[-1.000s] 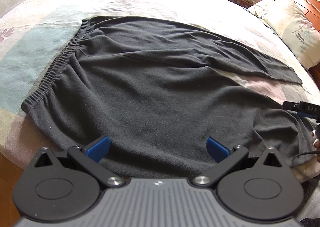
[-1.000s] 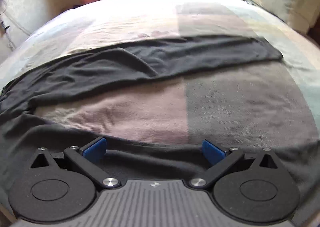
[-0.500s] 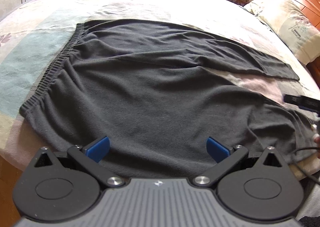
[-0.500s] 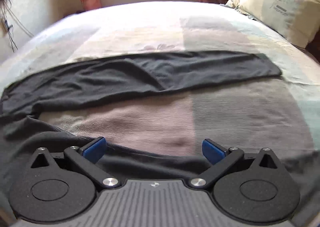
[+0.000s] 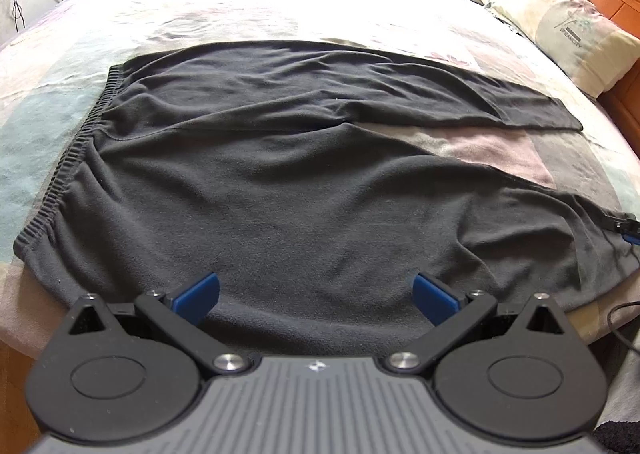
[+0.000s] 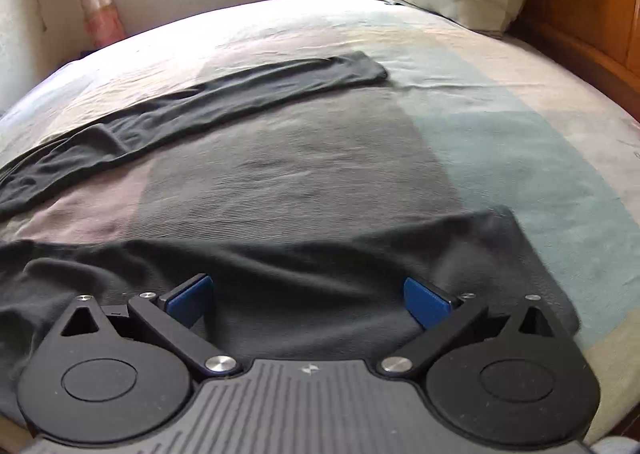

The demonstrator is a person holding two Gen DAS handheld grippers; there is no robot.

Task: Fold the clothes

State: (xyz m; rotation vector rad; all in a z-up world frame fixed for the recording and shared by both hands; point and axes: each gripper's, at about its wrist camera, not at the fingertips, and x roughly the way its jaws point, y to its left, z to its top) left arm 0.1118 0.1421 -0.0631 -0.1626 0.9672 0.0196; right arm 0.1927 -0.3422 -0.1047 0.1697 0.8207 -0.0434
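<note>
My left tongs (image 5: 316, 296) and right tongs (image 6: 306, 302) gape wide, empty, over the trousers (image 5: 280, 194) at the bed's (image 6: 520, 102) near edge; bare bedspread lies beyond.

A pair of black pants (image 5: 280, 182) lies flat on a big bed (image 5: 248, 22). The stretchy waist is on the left and the two legs go off to the right, spread apart like a V, with the pink and grey bed cover showing between them. The left gripper (image 5: 316, 296) is over the near edge of the pants, its blue fingers (image 5: 196, 296) wide apart and holding nothing. A pillow (image 5: 560, 18) sits at the far right. A small black thing (image 5: 624, 224) pokes in at the right edge, maybe the other gripper.
</note>
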